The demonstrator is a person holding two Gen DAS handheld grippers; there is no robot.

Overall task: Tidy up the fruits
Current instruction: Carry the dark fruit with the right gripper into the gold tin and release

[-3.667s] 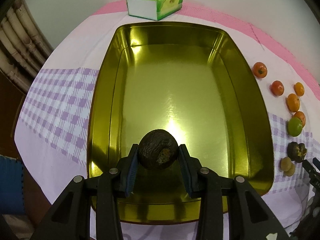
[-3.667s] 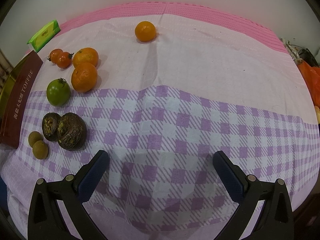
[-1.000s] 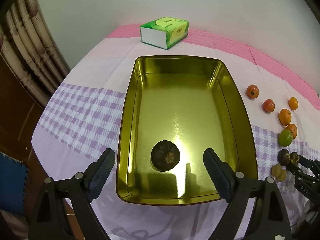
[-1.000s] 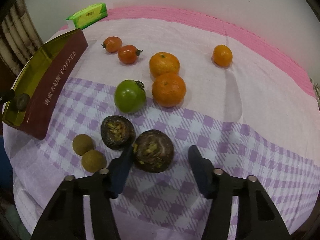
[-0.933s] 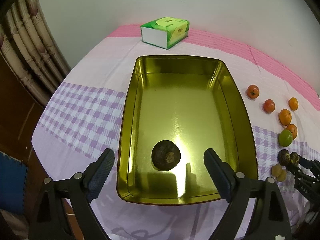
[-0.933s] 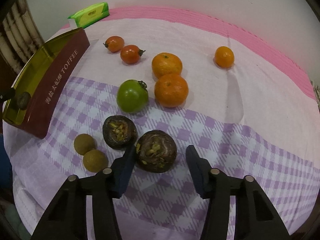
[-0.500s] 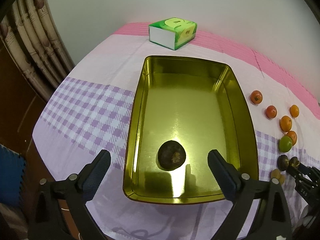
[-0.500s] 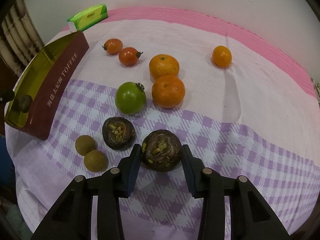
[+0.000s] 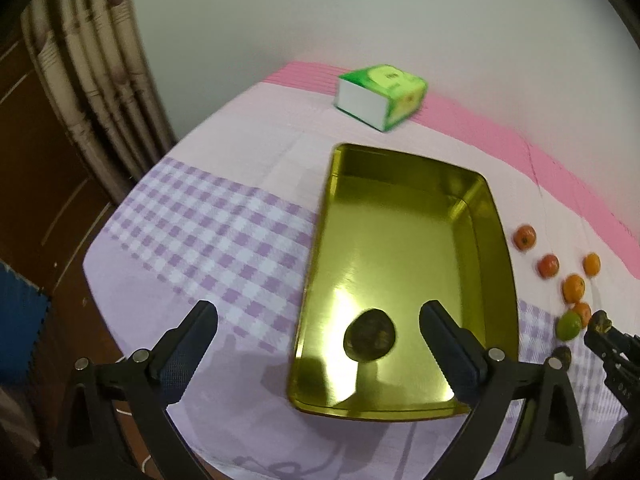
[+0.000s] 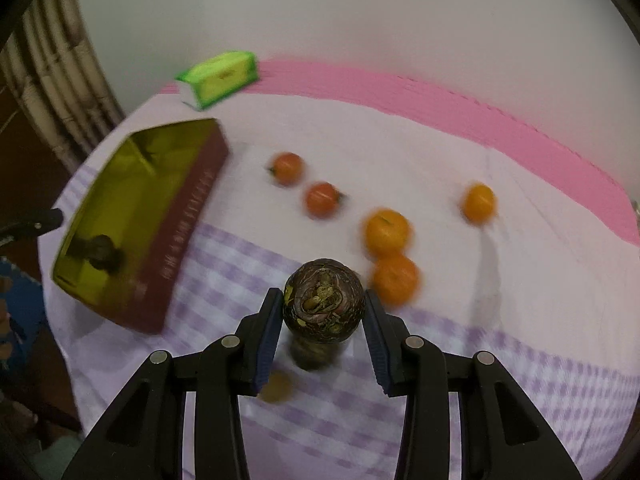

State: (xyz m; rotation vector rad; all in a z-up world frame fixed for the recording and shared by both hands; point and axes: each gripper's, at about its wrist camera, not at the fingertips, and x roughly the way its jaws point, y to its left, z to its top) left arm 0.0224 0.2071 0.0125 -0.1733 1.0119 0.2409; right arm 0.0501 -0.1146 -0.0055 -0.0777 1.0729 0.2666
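Note:
A gold tin tray [image 9: 404, 240] with dark red outer walls [image 10: 184, 224] lies on the checked cloth. One dark brown fruit [image 9: 370, 339] rests in its near end. My left gripper [image 9: 318, 344] is open and empty, raised above the tray's near left corner. My right gripper [image 10: 320, 320] is shut on a second dark brown fruit [image 10: 324, 300] and holds it above the cloth. Another dark fruit [image 10: 316, 354] lies below it. Two red tomatoes [image 10: 322, 199], oranges [image 10: 386, 234] and a small brown fruit [image 10: 276, 387] lie on the cloth.
A green tissue box [image 9: 380, 96] stands at the back by the pink strip. A green tomato [image 9: 569, 326] lies right of the tray. The table edge drops off on the left toward a curtain [image 9: 92, 92] and a wooden floor.
My right gripper has closed on the dark fruit and lifted it off the cloth. My left gripper let go of its dark fruit in the tray, opened wide and drew back and up.

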